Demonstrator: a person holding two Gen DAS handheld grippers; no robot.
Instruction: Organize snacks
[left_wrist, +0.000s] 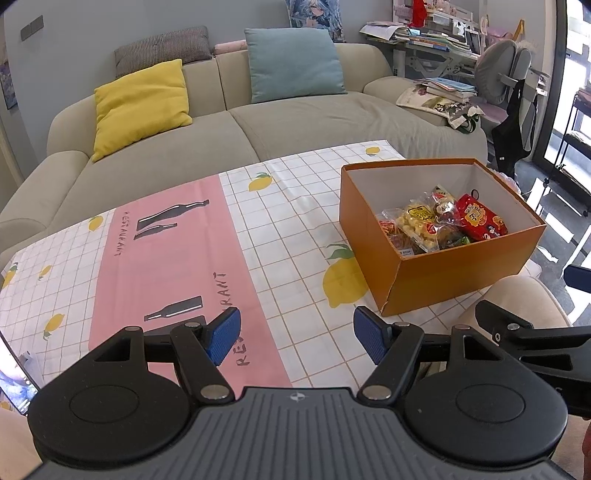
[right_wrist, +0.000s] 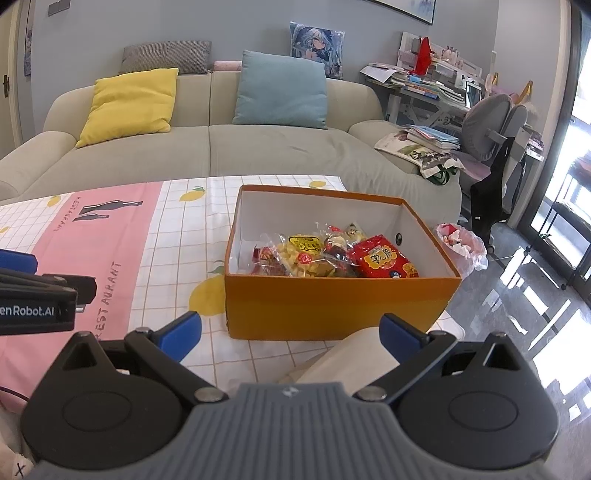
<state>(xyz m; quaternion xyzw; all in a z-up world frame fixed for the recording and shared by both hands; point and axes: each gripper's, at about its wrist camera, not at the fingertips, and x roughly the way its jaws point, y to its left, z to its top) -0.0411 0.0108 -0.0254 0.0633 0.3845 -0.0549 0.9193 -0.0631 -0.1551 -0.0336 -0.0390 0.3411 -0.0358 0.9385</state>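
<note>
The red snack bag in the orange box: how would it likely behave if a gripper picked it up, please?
The red snack bag looks puffy and glossy, so probably light, yielding and somewhat slippery. It leans on neighbouring packets in the orange box, so lifting it may shift them.

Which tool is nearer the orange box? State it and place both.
Right. The right tool sits open just in front of the orange box, facing its near wall. The left tool is open over the tablecloth, off the box's left corner.

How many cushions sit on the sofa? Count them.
4: a yellow square cushion left, grey textured cushion behind it, plain blue cushion centre, printed cushion behind on the backrest.
</note>
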